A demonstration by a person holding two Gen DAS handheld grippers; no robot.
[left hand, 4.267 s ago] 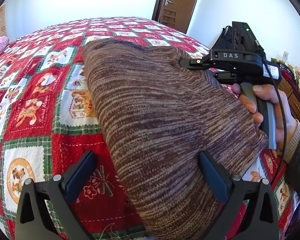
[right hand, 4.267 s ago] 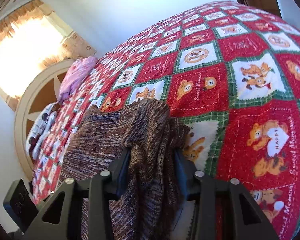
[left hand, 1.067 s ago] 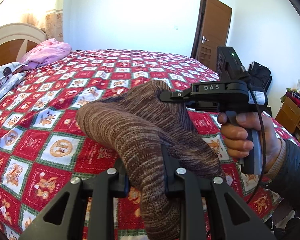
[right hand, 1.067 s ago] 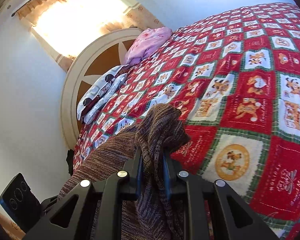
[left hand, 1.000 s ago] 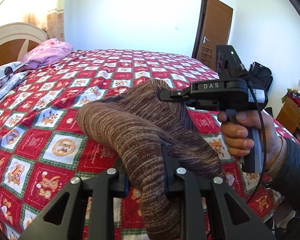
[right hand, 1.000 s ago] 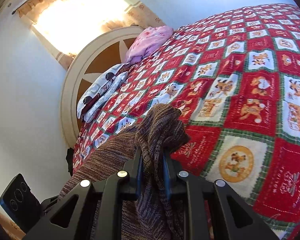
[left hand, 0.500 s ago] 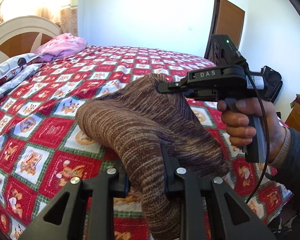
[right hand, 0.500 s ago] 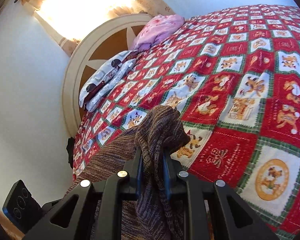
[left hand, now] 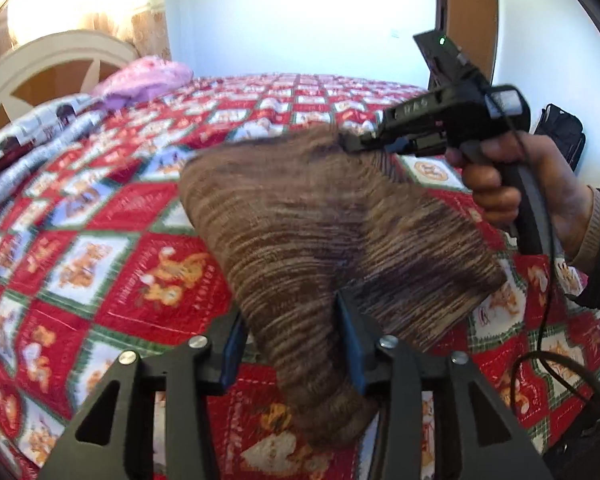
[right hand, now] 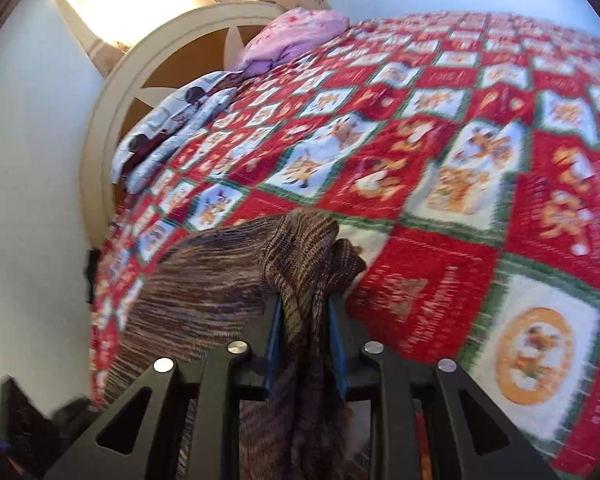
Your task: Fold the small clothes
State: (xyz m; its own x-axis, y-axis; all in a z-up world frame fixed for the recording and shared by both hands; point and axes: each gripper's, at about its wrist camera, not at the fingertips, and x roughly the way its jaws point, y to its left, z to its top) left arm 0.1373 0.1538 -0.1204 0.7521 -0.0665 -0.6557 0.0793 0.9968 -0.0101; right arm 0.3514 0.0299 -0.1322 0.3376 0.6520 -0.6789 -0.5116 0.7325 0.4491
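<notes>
A brown striped knit garment (left hand: 300, 216) hangs bunched just above the red patchwork quilt (left hand: 148, 248). One end lies between the jaws of my left gripper (left hand: 292, 340), which are opening. The cloth touches the right pad, and a thin gap shows at the left pad. A hand holds my right gripper (left hand: 350, 142) at the garment's far top corner. In the right wrist view a twisted fold of the garment (right hand: 304, 248) sits pinched in my right gripper (right hand: 303, 312). Its jaws are opening too, with both pads still on the cloth.
The quilt (right hand: 460, 152) covers the whole bed. Pink bedding (right hand: 296, 32) and a printed pillow (right hand: 172, 128) lie by the cream headboard (right hand: 148, 60). A brown door (left hand: 468, 28) and a dark bag (left hand: 562, 136) stand beyond the bed's far side.
Both grippers have sunk toward the quilt with the garment. The left jaws have spread clearly wider around the cloth, and the right jaws have spread a little.
</notes>
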